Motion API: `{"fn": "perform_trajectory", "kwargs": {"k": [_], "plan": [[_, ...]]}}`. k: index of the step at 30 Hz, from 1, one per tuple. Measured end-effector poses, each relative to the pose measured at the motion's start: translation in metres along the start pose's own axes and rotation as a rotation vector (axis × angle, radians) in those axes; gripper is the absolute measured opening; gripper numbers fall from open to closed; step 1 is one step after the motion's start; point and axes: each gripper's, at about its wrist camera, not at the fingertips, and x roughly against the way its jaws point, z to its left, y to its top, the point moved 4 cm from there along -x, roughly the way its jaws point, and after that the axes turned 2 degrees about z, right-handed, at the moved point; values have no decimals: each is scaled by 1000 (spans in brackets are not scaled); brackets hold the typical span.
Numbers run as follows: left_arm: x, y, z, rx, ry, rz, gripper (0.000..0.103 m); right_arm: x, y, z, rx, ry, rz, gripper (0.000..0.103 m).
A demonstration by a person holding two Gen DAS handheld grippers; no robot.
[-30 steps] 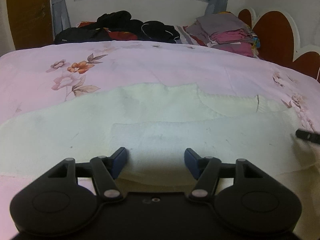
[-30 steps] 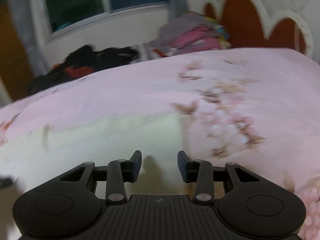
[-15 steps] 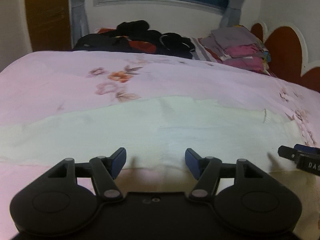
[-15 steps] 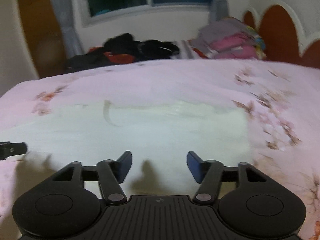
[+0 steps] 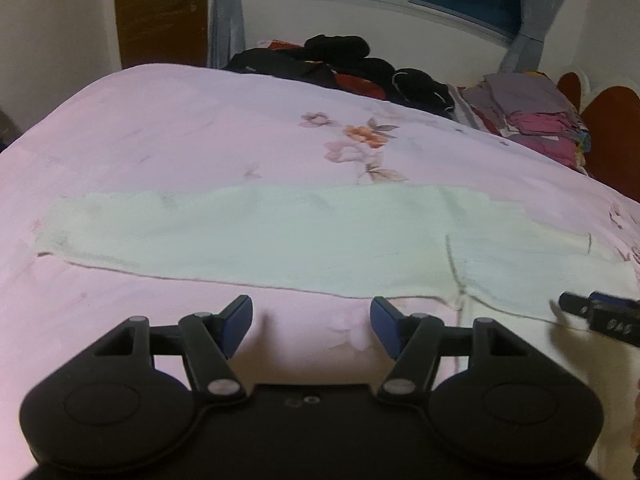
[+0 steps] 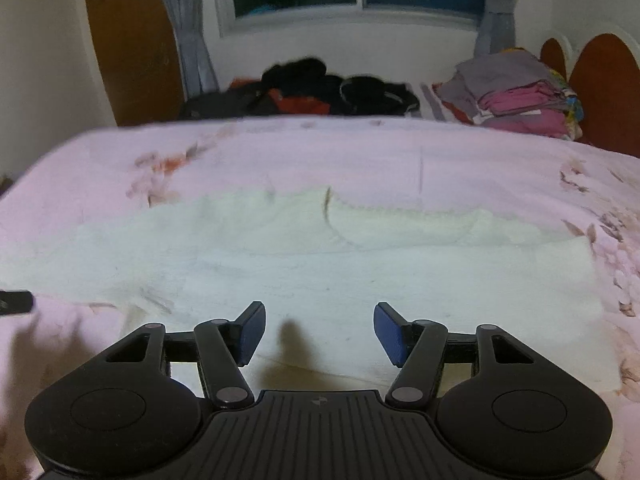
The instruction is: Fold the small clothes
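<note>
A cream-white garment (image 5: 280, 236) lies flat on the pink floral bedsheet (image 5: 180, 136), its long sleeve stretching to the left. My left gripper (image 5: 311, 322) is open and empty, hovering over bare sheet just in front of the sleeve's near edge. The garment's body also shows in the right wrist view (image 6: 340, 264). My right gripper (image 6: 319, 332) is open and empty above the near part of the body. The right gripper's tip shows at the right edge of the left wrist view (image 5: 600, 316). The left gripper's tip shows at the left edge of the right wrist view (image 6: 16, 301).
A heap of dark clothes (image 5: 340, 64) lies at the far side of the bed under the window. A stack of folded grey and pink clothes (image 5: 528, 116) sits at the far right beside a red-brown headboard (image 5: 612, 136). A wooden door (image 5: 160, 12) stands at the left.
Both grippers have drawn back and swung left. The left one has gone from over the garment's body to in front of the sleeve. The right jaws opened wider.
</note>
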Motion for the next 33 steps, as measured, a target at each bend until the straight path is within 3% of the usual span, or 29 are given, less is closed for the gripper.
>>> {"fn": "perform_trajectory", "kwargs": {"k": [2,8,15,25,27,30,32,33], "plan": [[1,0,12,22,-2,4,64,-12,-4,5,4,-11,37,61],[-6,0,69,168,16,31,64,-6,6,24,11,9,-35,61],[-23,0,132,381,18,47,62,-21,10,46,-18,77,-6,61],[-44,13,176,575,-61,-63,61,-41,7,62,32,44,20,61],[-47,16,181,615,-57,-93,54,-40,7,62,31,41,17,61],[-51,18,187,643,-31,-121,35,-35,11,61,23,33,-26,61],[-53,19,188,648,-16,-126,12,-47,6,63,52,17,26,61],[-53,18,189,655,-13,-128,9,-48,4,64,72,9,16,61]]}}
